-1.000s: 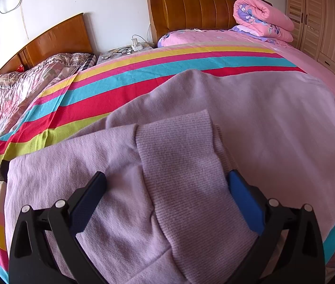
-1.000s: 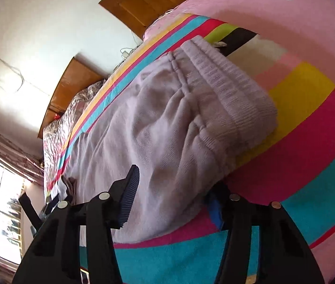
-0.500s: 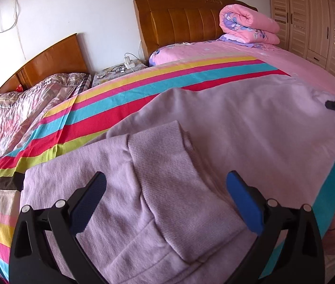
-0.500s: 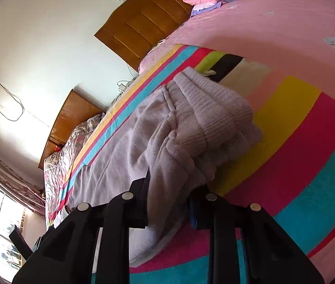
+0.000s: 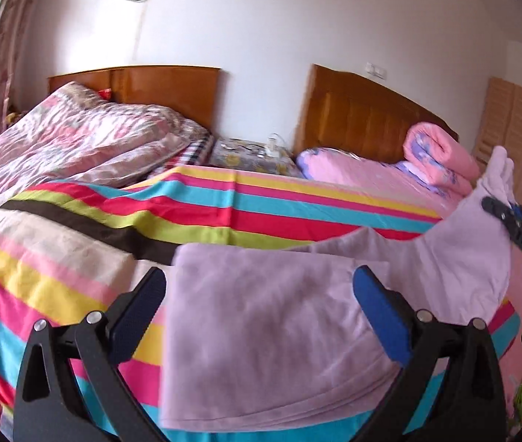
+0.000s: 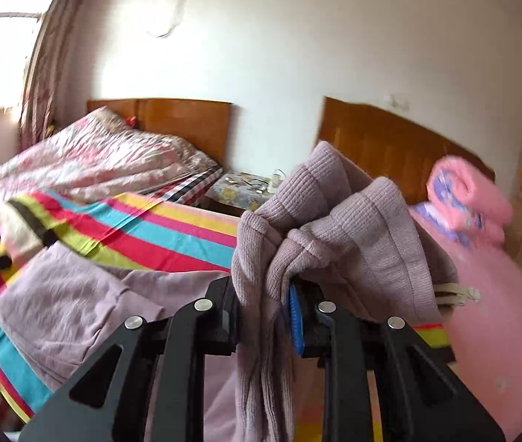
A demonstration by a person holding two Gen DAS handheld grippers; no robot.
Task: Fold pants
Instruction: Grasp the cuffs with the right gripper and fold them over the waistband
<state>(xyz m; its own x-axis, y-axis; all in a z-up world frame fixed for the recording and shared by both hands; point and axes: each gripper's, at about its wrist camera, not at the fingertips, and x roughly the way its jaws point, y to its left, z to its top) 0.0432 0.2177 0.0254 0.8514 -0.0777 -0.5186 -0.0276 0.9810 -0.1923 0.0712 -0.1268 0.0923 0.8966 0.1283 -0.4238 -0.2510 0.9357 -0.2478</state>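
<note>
Lilac knit pants (image 5: 261,331) lie on the striped sheet (image 5: 224,217), partly folded over themselves. My left gripper (image 5: 259,276) hangs open above their near edge, blue pads wide apart and touching nothing. In the right wrist view my right gripper (image 6: 261,291) is shut on the bunched ribbed waistband (image 6: 334,228) and holds it up off the bed, the cloth draping down between the fingers. The rest of the pants (image 6: 69,305) trails left onto the sheet. In the left wrist view the right gripper (image 5: 518,228) shows at the right edge with the lifted cloth (image 5: 496,180).
The pink bed (image 6: 500,331) carries a rolled pink quilt (image 5: 441,154) by its wooden headboard (image 5: 353,118). A nightstand (image 5: 249,151) with small items stands between the beds. A second bed with a floral quilt (image 5: 76,136) lies to the left. A wardrobe (image 5: 518,118) stands at the right.
My right gripper closed on the waistband, rolled upright and lifted it off the bed. My left gripper, still open, drew back and rose away from the pants.
</note>
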